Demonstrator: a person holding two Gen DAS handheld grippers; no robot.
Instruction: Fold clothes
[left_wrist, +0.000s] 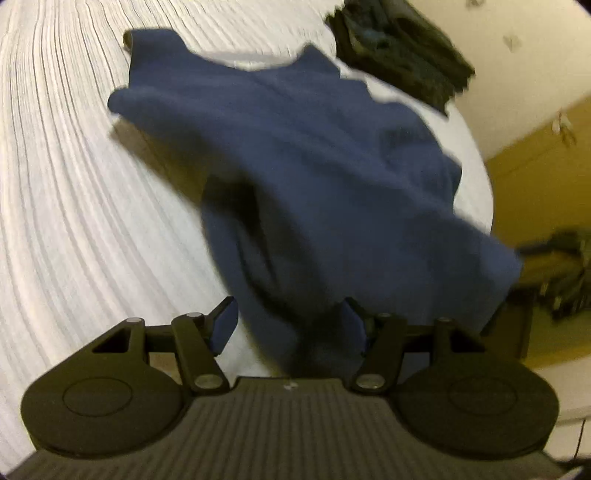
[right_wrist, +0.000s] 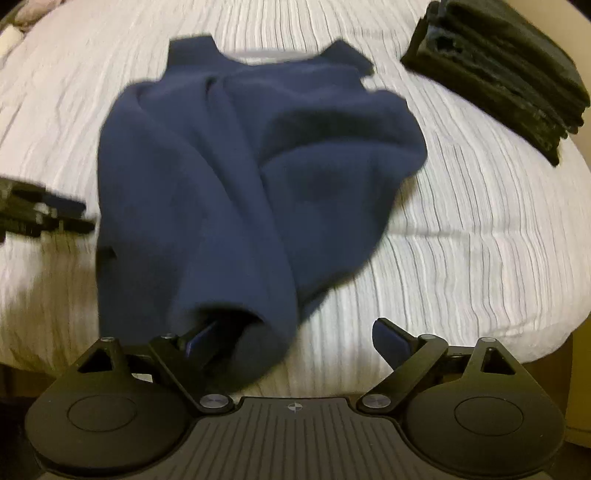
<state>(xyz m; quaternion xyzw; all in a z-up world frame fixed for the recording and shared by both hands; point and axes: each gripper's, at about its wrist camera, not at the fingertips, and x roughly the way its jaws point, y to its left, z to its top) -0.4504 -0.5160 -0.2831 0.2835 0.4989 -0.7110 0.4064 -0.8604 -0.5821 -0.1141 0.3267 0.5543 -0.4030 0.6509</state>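
Right gripper (right_wrist: 295, 341): jaws wide apart, pads not pressing; a rolled edge of the dark navy blue knit garment (right_wrist: 236, 177) drapes over its left finger. Left gripper (left_wrist: 290, 323): jaws partly apart with a bunched fold of the same garment between them; whether the pads press on it cannot be told through the blur. Garment lies crumpled on the white ribbed bedspread (right_wrist: 461, 229). Beyond, far right: stack of folded black clothes (right_wrist: 506, 70) on the bed.

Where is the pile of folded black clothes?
The stack of folded dark clothes sits on the white striped bedspread, at the top right in both wrist views, beyond and to the right of the blue shirt.
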